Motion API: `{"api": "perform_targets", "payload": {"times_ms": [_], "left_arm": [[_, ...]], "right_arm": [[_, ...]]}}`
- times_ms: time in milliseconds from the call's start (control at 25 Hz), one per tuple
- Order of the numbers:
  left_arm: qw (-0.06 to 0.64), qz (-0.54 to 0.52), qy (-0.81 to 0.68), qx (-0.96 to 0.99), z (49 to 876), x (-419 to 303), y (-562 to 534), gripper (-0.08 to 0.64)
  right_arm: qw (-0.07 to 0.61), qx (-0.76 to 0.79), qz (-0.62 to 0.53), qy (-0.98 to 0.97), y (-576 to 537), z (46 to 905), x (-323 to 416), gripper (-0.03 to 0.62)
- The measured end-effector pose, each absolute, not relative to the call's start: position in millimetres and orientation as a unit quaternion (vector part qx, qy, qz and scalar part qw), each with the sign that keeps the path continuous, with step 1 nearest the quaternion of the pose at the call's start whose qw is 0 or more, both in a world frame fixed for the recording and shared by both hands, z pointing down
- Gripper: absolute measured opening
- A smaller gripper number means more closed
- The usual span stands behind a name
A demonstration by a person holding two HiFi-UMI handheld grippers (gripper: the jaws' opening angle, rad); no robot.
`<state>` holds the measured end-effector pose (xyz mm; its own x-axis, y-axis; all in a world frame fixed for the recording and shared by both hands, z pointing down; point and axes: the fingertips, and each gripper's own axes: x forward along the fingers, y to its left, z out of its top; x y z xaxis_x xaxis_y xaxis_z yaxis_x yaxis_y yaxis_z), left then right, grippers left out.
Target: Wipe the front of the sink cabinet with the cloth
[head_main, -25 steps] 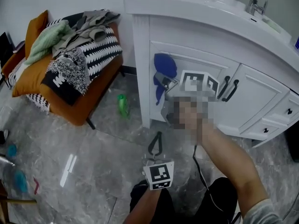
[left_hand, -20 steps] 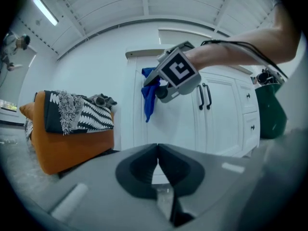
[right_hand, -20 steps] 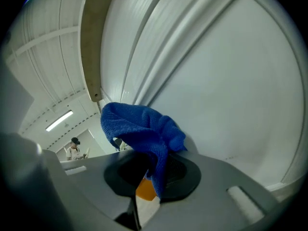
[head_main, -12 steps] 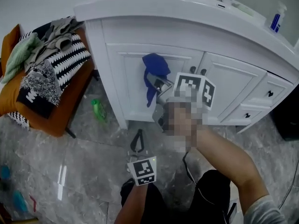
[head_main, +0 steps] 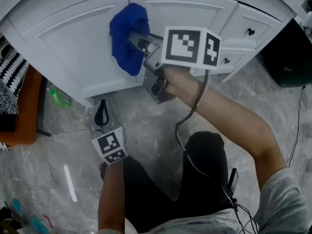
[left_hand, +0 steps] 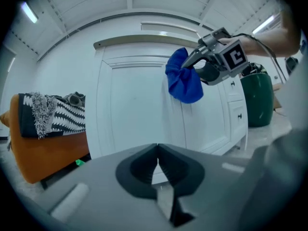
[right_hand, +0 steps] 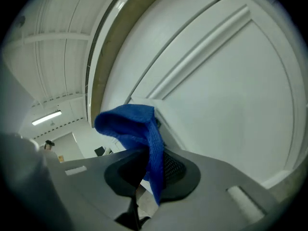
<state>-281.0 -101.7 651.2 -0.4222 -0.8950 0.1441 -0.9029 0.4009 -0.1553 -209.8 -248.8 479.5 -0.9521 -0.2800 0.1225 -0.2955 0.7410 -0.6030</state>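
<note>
The blue cloth (head_main: 122,48) is pressed against the white cabinet door (head_main: 73,48) at the top of the head view. My right gripper (head_main: 134,39) is shut on the cloth, which bunches up around the jaw tips. In the right gripper view the cloth (right_hand: 137,129) hangs clamped between the jaws, with the door panel (right_hand: 221,95) just beyond it. My left gripper (head_main: 101,117) is held low over the floor, shut and empty. From the left gripper (left_hand: 157,153) I see the cloth (left_hand: 184,81) and the right gripper against the door's upper right.
An orange sofa (head_main: 19,116) with a striped blanket stands at the left, and a green object (head_main: 58,97) lies on the floor by the cabinet foot. Drawers with black knobs (head_main: 249,31) and a dark bin (head_main: 287,57) are at the right. A cable (head_main: 187,126) hangs from the right gripper.
The head view has swung down and closer to the cabinet. The right gripper still holds the cloth against the left door. The left gripper stays low and shut.
</note>
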Motion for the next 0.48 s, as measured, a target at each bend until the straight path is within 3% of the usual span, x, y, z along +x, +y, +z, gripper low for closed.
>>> {"api": "perform_targets", "payload": {"times_ms": [480], "left_arm": [[0.024,0.129,-0.817,0.562,649,-228,-132,0.011]], "right_arm": [[0.008,0.226,0.264,-0.938,-293,488,-80,0.055]]}}
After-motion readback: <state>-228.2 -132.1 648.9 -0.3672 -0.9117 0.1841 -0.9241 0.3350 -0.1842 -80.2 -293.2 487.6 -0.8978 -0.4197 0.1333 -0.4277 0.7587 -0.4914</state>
